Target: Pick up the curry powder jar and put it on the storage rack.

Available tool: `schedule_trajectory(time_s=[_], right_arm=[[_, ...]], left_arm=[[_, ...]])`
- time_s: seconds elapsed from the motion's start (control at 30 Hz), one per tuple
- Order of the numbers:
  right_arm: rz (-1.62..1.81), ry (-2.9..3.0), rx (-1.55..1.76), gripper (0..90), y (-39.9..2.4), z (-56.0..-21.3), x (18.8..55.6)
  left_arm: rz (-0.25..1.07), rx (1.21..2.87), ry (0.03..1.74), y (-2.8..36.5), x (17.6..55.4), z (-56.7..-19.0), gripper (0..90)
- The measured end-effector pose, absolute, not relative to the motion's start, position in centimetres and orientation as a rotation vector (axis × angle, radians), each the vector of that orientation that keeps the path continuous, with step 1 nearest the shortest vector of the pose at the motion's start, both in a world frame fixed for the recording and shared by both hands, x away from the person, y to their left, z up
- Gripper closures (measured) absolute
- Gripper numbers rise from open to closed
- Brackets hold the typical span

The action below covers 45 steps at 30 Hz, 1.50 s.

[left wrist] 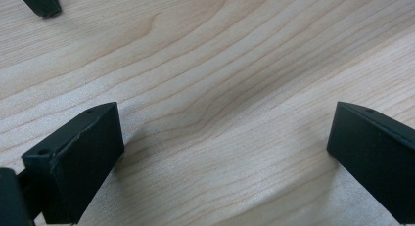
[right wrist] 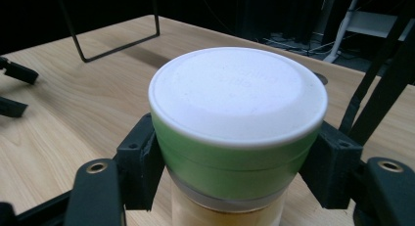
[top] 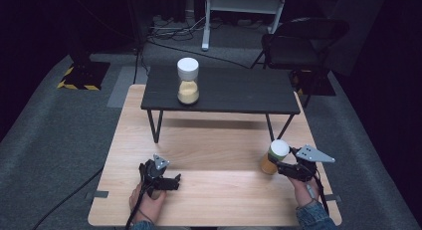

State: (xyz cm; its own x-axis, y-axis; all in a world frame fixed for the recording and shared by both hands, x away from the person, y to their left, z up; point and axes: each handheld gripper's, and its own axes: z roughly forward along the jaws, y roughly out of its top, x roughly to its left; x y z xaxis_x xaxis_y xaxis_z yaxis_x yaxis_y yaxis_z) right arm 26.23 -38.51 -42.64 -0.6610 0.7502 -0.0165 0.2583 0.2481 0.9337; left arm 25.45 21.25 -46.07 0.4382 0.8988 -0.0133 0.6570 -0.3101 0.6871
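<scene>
The right gripper (right wrist: 235,172) is clamped on a jar (right wrist: 238,133), its pads (right wrist: 142,162) pressing both sides just below the green band under the white lid. The jar holds a yellow-orange filling and, in the high view (top: 273,158), sits at the right near part of the wooden table (top: 209,150); whether its base touches the wood cannot be told. The left gripper (left wrist: 225,138) is released, jaws wide apart with bare wood between them, low over the left near part of the table.

Judged from this layout, the grasp is complete and the transfer remains. A second, similar jar (top: 188,81) stands on the small black raised table (top: 239,90) farther back, left of its centre; the right half of that surface is free. The black table's near edge and thin legs (top: 157,125) lie between the held jar and that surface.
</scene>
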Motion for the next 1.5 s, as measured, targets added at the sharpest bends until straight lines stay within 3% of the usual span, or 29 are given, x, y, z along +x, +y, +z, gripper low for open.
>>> schedule_trajectory(time_s=[1.07,1.5], right_arm=[[1.480,2.045,0.813,33.4,-35.3,-30.3,28.8],[1.488,2.012,0.819,33.4,-32.7,-25.8,31.8]], left_arm=[[0.502,2.070,1.302,21.2,25.4,-46.1,0.2],[0.502,2.071,1.302,21.2,25.5,-46.1,0.2]])
